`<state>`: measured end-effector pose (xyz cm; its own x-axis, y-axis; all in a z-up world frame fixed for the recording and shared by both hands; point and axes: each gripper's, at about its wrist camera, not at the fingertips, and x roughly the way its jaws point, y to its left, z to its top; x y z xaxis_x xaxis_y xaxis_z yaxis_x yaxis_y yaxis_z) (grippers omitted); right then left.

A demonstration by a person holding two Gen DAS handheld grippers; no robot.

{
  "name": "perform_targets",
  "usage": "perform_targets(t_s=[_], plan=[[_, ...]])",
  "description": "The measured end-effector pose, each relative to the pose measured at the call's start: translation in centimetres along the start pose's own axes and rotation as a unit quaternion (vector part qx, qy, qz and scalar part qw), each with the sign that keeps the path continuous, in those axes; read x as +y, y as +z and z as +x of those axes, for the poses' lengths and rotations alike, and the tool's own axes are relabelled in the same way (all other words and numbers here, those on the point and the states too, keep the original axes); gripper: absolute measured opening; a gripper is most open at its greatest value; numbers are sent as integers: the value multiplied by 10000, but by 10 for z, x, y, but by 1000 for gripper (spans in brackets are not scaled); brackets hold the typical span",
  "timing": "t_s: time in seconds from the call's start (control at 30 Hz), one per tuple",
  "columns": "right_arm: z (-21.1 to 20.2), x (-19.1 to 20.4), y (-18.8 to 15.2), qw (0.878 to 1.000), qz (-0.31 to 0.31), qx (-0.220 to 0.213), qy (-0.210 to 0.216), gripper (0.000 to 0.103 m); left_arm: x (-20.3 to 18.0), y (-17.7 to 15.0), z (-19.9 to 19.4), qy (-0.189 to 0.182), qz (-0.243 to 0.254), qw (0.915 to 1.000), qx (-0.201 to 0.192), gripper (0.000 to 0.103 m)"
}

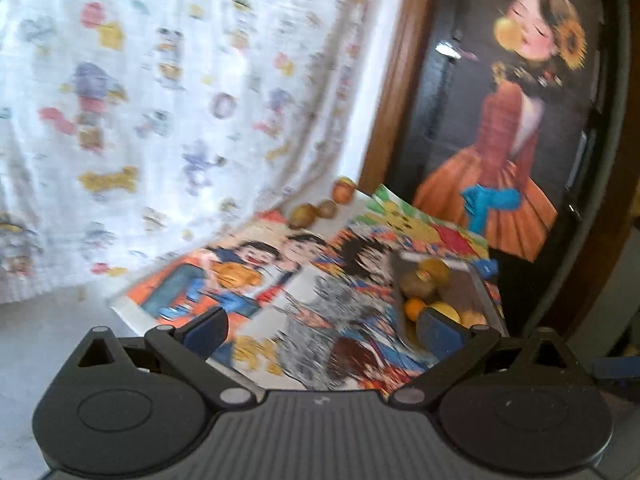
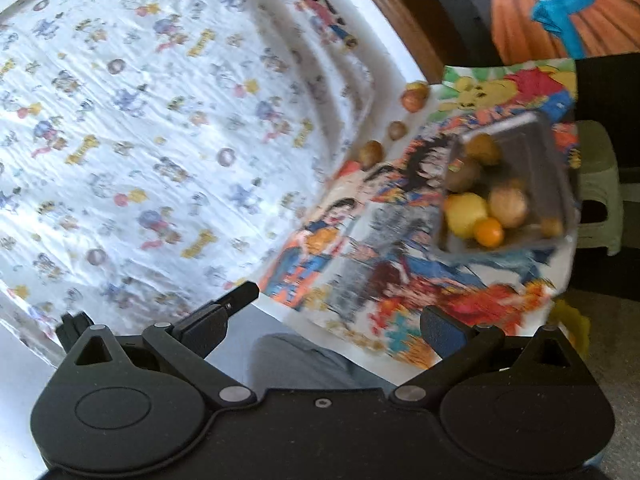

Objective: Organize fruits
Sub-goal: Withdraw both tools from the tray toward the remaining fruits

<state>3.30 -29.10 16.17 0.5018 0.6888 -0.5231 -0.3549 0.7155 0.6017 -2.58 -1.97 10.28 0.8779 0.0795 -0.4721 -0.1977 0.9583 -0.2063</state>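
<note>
White cartoon-print sheet (image 1: 160, 100) fills left of both views, creased, brightly lit. Brown wooden frame (image 1: 394, 92) upper centre. Dark panel with painted figure in orange dress (image 1: 508, 160) upper right. Green plastic stool (image 2: 598, 188) right edge, grey floor (image 2: 616, 328) below.

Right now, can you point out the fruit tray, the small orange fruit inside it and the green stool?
fruit tray (image 2: 538, 148): right wrist view, bare dark floor.
small orange fruit (image 2: 489, 232): right wrist view, its middle.
green stool (image 2: 598, 184): right wrist view, its side.

no legible text, prints on cloth too blurred
</note>
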Motion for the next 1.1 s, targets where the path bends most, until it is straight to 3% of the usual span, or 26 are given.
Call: perform_targets(t_s=[0.13, 0.23, 0.37, 0.5, 0.73, 0.83, 1.1], plan=[[7, 35, 37, 9991, -204, -99, 368, 102, 17, 25, -6, 178, -140, 9996, -187, 103], [27, 56, 73, 9977, -485, 57, 479, 103, 29, 42, -2, 204, -91, 9990, -393, 103], [69, 70, 118, 9965, -806, 233, 56, 103, 42, 60, 22, 412, -52, 9985, -369, 103], [118, 68, 161, 9939, -923, 510, -327, 102, 53, 76, 60, 380, -6, 9986, -373, 103], [204, 51, 244, 9932, -653, 709, -655, 102, 41, 103, 153, 67, 446, 9979, -463, 103], [249, 36, 278, 9916, -584, 854, -775, 102, 31, 109, 200, -17, 640, 9976, -250, 103], [387, -47, 329, 9847, -682, 1343, -880, 102, 17, 115, 313, 9, 1119, 9936, 164, 103]])
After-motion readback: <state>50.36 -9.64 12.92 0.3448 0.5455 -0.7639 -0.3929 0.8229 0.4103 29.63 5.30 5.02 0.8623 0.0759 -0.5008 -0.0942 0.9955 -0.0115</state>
